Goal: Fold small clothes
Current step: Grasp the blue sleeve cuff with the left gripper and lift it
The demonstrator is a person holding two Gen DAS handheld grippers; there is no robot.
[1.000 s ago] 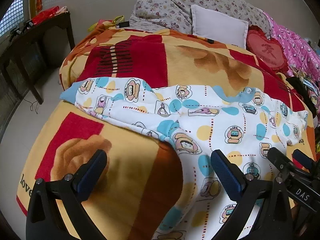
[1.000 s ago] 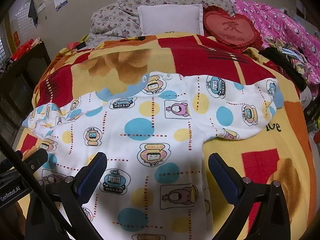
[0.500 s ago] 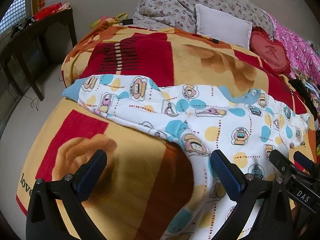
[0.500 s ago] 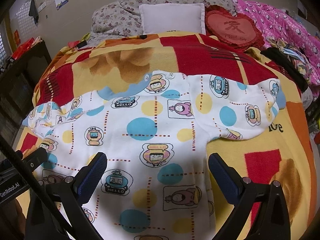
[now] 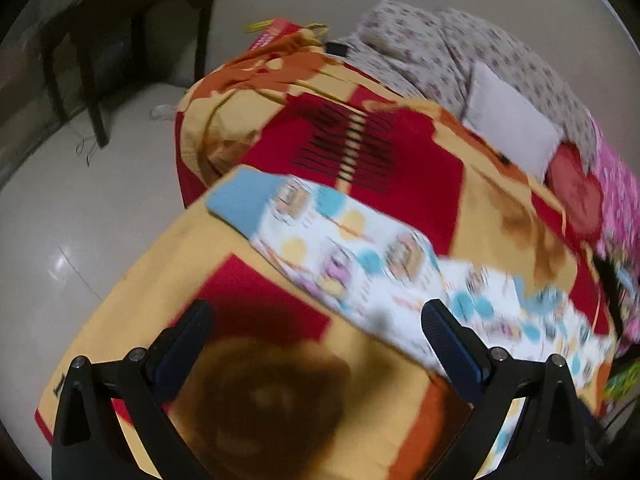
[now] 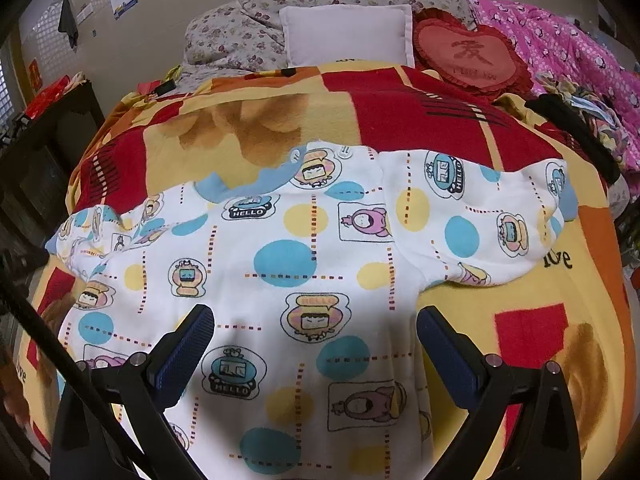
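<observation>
Romper (image 6: pixel 304 264) lies whole under the right gripper (image 6: pixel 314 344); the left gripper (image 5: pixel 316 340) sees one sleeve, both gaping empty.

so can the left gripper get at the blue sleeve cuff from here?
Probably yes: the left gripper is open and empty, and the blue sleeve cuff lies flat on the blanket ahead with nothing between them.

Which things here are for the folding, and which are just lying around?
For the folding: baby top, left gripper, right gripper.

Just lying around: white pillow, heart cushion, pink quilt, blanket underneath, table.
</observation>
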